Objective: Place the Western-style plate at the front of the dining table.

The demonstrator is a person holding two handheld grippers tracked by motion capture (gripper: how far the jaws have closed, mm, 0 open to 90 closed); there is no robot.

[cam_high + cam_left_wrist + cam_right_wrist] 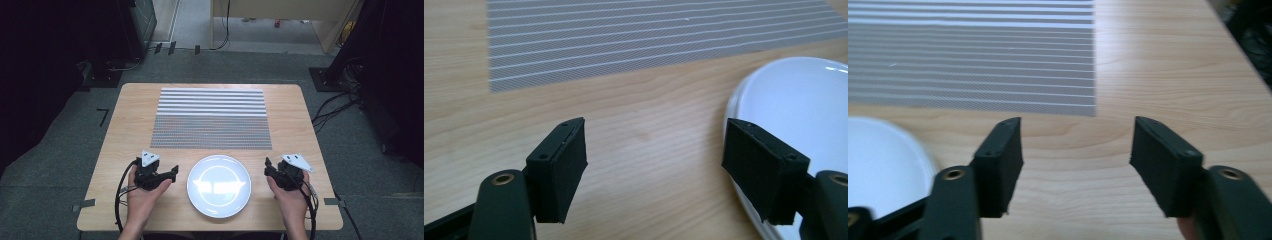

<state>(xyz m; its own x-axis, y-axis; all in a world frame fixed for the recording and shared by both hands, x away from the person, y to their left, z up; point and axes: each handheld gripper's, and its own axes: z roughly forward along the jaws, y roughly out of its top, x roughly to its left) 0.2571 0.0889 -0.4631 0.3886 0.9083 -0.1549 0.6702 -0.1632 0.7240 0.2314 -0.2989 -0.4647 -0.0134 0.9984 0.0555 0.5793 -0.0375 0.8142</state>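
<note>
White plate (219, 186) at 6 o'clock on table (125, 125) | left gripper (173, 174) at its 9, right gripper (267, 166) at 3, jaws parted, empty | step: approach | next: grip rim from both sides

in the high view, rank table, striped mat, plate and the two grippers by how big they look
1. table
2. striped mat
3. plate
4. left gripper and right gripper: they look alike, so no ranking between them.

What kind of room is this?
Probably a lab or workshop, not a kitchen: a lone wooden table on grey carpet, loose cables across the floor, and dark equipment stands at the sides.
</note>
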